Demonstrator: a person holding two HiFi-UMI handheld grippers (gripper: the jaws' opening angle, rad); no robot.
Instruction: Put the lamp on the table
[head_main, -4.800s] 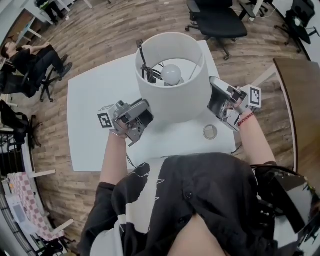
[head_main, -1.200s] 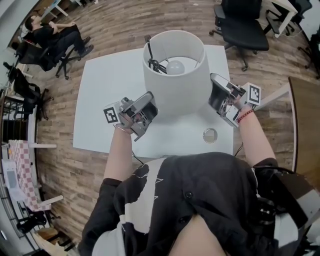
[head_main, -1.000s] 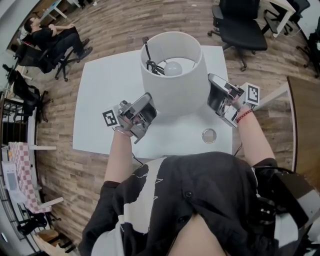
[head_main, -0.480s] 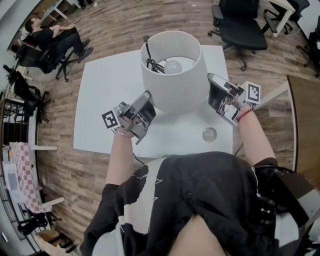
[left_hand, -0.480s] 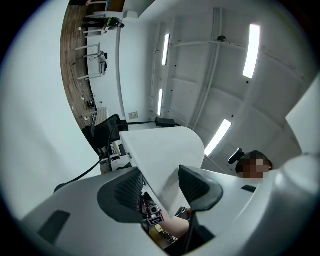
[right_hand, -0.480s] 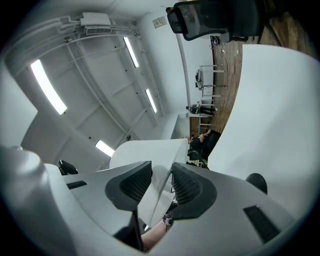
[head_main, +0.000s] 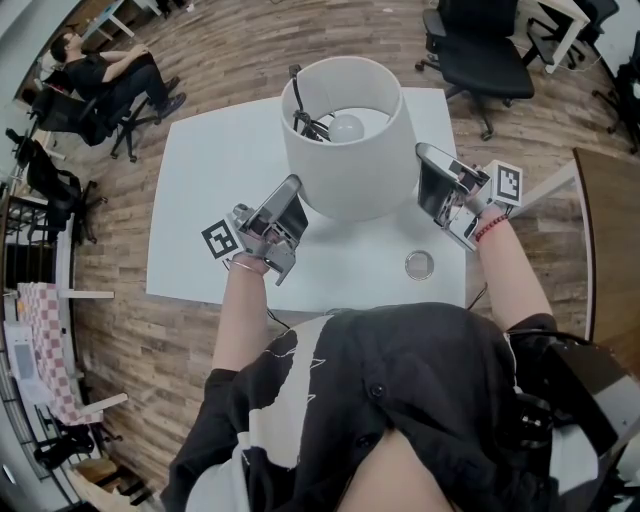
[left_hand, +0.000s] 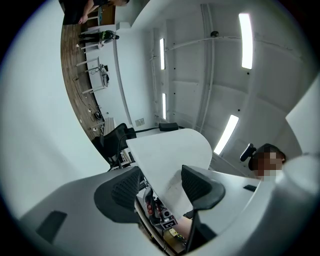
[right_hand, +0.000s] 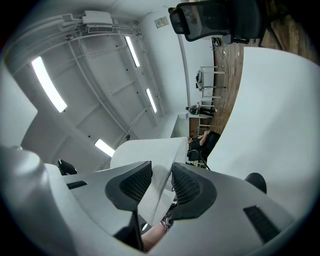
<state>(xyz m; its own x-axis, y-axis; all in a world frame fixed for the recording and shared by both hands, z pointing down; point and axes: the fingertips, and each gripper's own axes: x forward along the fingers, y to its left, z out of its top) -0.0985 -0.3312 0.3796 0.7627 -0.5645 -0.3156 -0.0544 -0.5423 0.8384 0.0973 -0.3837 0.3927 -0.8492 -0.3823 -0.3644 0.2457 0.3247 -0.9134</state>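
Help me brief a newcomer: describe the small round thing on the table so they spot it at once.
Find the white table with the big white lamp. Near the table's edge closest to the person, beside the right gripper, lies a small disc: the only flat, silvery, round thing there.

I see a black office chair (head_main: 480, 45) on the wood floor (head_main: 230, 40). A person (head_main: 95, 68) sits at far left.

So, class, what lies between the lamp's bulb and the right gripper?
The shade wall, in the head view: bulb inside it, right gripper clamped on it.
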